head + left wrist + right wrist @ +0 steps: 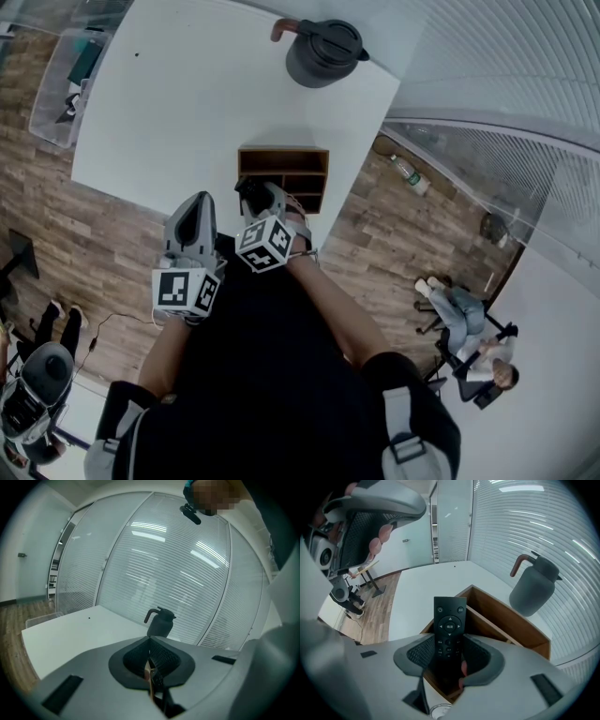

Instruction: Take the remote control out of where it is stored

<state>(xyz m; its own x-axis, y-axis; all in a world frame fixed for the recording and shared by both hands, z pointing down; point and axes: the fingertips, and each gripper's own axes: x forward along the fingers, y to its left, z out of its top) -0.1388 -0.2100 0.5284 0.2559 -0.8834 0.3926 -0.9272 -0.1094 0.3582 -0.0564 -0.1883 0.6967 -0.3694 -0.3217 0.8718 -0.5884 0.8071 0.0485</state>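
At the near edge of a white table (187, 94), a wooden box (283, 157) with open compartments stands in front of the person, with a grey jug (323, 53) well beyond it. Just over the box, the right gripper (450, 654) pinches a black remote (449, 620) by its lower half, pads pressed on its long sides. The remote's long axis runs along the jaws. Its button face is turned toward the gripper's camera, and the end with the power button points away from the gripper, out past the box toward the table. Its lower end is hidden between the pads, so whether it has cleared the compartment cannot be told. The left gripper (199, 206) hangs beside the box with its jaws pressed together on nothing, taking no part. The step in hand looks like the lift-out. The next move likely calls for drawing the remote straight along its length, clear of the box walls, without loosening the pinch.
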